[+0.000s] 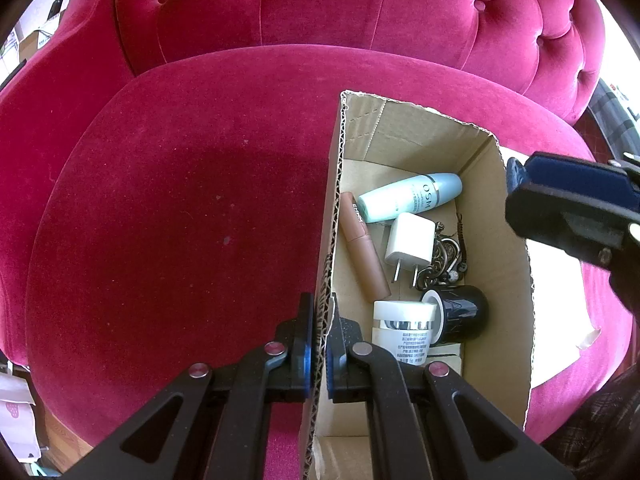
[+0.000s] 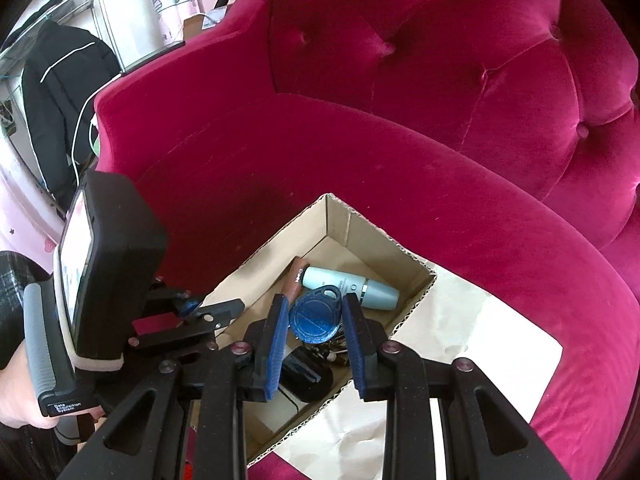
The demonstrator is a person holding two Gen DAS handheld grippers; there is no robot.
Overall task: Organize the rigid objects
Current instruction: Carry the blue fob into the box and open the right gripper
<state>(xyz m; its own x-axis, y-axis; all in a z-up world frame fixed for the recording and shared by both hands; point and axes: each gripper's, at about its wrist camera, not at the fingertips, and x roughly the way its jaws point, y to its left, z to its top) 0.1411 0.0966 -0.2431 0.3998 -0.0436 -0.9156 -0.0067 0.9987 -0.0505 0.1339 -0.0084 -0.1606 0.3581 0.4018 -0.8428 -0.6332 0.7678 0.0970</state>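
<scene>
Left gripper (image 1: 319, 354) angled steeply down, jaws clamped tight on the left wall of the open brown corrugated cardboard box (image 1: 510, 280), one blue pad on each side of the ragged edge. In the right wrist view a hand (image 2: 16, 392) wraps the grey handle of that tool at 8 o'clock.

Right gripper (image 2: 316, 328) also tilted down, hanging over the box. Its blue ribbed pads pinch a blue teardrop-shaped plastic key fob (image 2: 316, 316) by its sides; dark keys hang under the fob, blurred.

Box sits on a pale sheet of paper (image 2: 480, 340) on the seat of a crimson velvet button-tufted armchair (image 1: 180, 200); nap soft and faintly dusty.

Box contents, left wrist view:
- pale blue glossy cosmetic bottle (image 1: 412, 196) with a silver band, lying on its side, 12 o'clock end
- brown matte lipstick tube (image 1: 362, 244), lying along the left wall
- white square plug charger (image 1: 408, 244) with two metal prongs, centre
- tangle of dark ornate metal trinkets (image 1: 440, 260), at 3 o'clock from the charger
- white cream jar (image 1: 402, 332) with a silver band, 6 o'clock end
- black glossy jar (image 1: 464, 312), on its side, touching the cream jar
</scene>
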